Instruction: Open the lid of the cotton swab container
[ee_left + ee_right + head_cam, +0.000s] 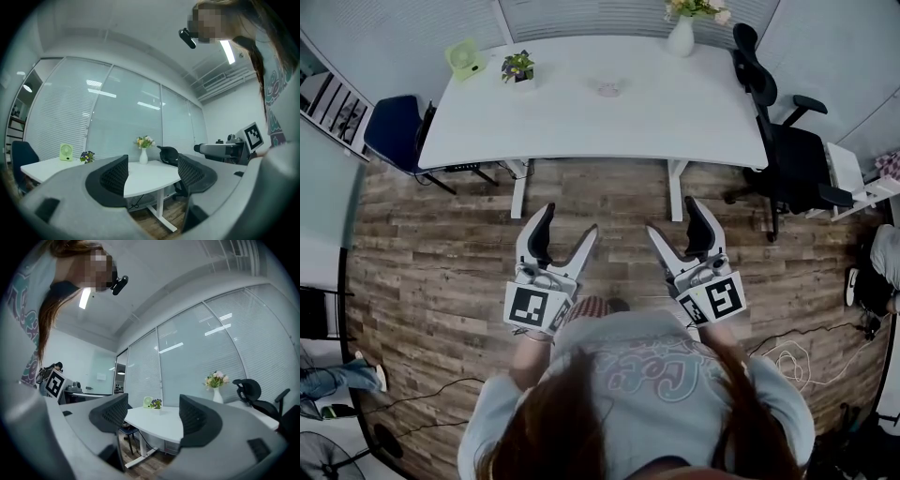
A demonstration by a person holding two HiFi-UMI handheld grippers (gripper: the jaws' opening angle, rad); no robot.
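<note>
A small clear container [607, 88] sits near the middle of the white table [581, 122], far ahead of me; I cannot make out its lid at this distance. Both grippers hang over the wooden floor, well short of the table. My left gripper [569, 221] is open with nothing between its jaws. My right gripper [673, 217] is open and empty too. In the left gripper view the left gripper [152, 176] points at the table's end, and in the right gripper view the right gripper [153, 416] faces the table as well.
On the table stand a green fan [465, 58], a small potted plant [517, 67] and a white vase with flowers [681, 36]. A black office chair [787, 150] is at the table's right end, a blue chair [394, 127] at its left. Cables [787, 356] lie on the floor.
</note>
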